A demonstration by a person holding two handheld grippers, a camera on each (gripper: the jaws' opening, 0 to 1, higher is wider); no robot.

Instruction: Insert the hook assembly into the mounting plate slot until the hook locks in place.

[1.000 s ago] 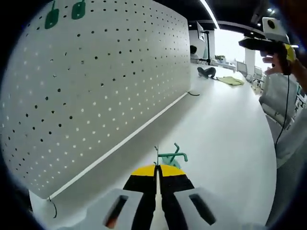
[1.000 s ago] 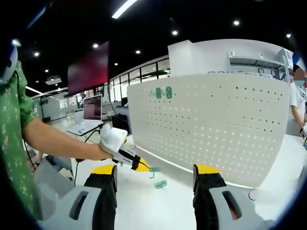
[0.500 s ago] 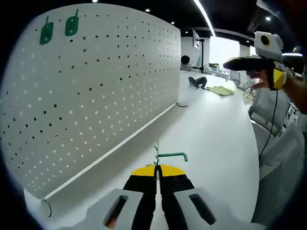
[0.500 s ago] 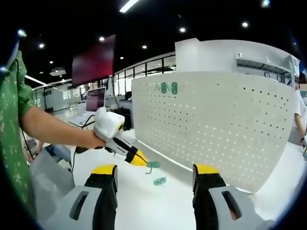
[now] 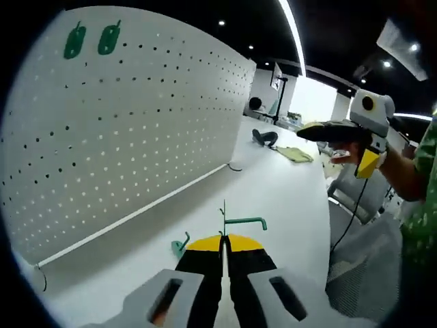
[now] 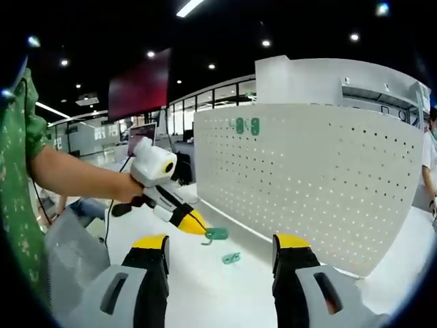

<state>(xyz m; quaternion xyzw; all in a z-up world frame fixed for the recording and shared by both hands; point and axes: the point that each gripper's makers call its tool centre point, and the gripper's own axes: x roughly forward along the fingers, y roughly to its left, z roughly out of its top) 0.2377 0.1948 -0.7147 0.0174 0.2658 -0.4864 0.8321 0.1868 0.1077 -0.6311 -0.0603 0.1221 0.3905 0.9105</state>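
My left gripper (image 5: pixel 223 240) is shut on a green hook (image 5: pixel 244 221) that sticks out past its yellow tips, held above the white table. In the right gripper view the left gripper (image 6: pixel 193 222) hangs in a person's hand with that green hook (image 6: pixel 216 234) at its tip, in front of the white pegboard (image 6: pixel 307 184). A second green hook (image 6: pixel 231 257) lies on the table below it, also seen as the loose hook (image 5: pixel 179 244). My right gripper (image 6: pixel 222 247) stands open with nothing between its jaws. Two green hooks (image 5: pixel 92 39) hang high on the pegboard (image 5: pixel 130 130).
The pegboard stands upright along the white table (image 5: pixel 273 198), with a cable at its base. The right gripper (image 5: pixel 334 130) is held up in a hand on the right. A dark item and a yellowish cloth (image 5: pixel 295 154) lie far down the table. A laptop (image 6: pixel 140 133) stands behind.
The left gripper has risen and swung with the green hook still in it, a little nearer the pegboard. The loose hook on the table has come into the left gripper view.
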